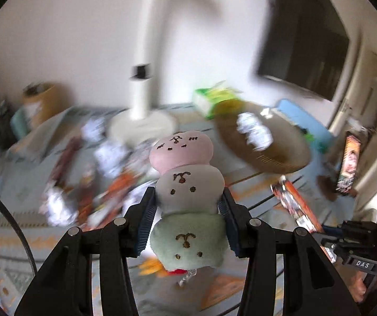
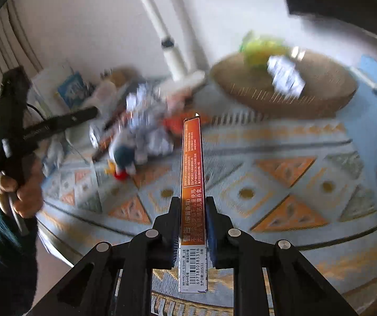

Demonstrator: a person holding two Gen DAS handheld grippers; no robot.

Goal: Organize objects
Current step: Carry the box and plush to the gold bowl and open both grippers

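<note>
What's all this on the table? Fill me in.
A person is tidying a cluttered table with a handheld gripper in each hand. The left gripper is shut on a plush toy made of three stacked faces, held above the patterned tablecloth. The right gripper clamps a narrow orange box. A woven basket behind already holds crumpled paper.
</note>
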